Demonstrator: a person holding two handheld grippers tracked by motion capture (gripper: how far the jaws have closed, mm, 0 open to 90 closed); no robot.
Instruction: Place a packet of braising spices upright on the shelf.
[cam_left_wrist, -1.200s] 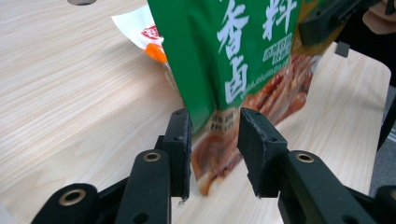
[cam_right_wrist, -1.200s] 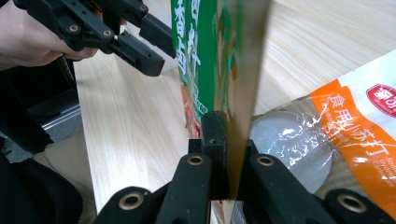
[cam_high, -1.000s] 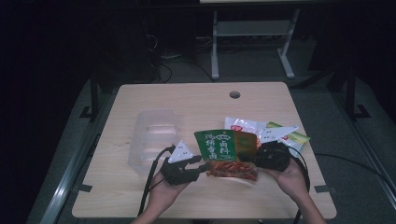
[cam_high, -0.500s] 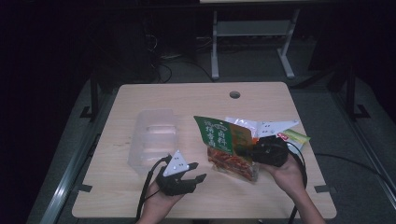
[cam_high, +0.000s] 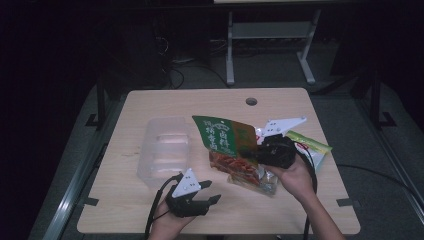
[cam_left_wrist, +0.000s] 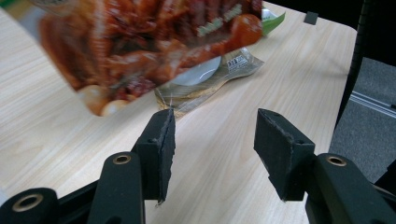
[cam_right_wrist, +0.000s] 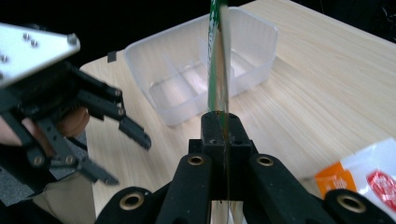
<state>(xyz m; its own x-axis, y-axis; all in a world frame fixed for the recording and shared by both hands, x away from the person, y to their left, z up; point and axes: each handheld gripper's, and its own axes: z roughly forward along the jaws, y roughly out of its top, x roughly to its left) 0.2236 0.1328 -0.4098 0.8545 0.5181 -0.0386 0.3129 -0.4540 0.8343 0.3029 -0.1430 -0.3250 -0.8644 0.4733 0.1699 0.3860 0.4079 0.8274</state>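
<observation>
Now we have the green-and-red snack bag (cam_high: 227, 147) pinched by its edge in our right hand-held gripper (cam_high: 260, 150), jaws pressed flat together on the film, as the right gripper view shows with the bag (cam_right_wrist: 218, 56) standing edge-on above the pads. Gripped that way, it hangs clear of the bench (cam_high: 150, 102), just beside the clear plastic container (cam_high: 165, 150), which sits open-topped to its left; we judge the lift is meant to carry the bag over and into that container.

Our left hand-held gripper (cam_high: 210, 197) rests low near the front edge of the bench, apart from the bag. Its jaws have just been opening and now stand spread with nothing between them; in the left gripper view the bag (cam_left_wrist: 149, 42) hangs ahead of the pads (cam_left_wrist: 163, 144), not touching them. We take that as a release, leaving the right side to bear the load alone.

Other packets (cam_high: 310, 145) lie on the bench under and behind the right hand (cam_high: 295, 175), probably waiting their turn.
</observation>
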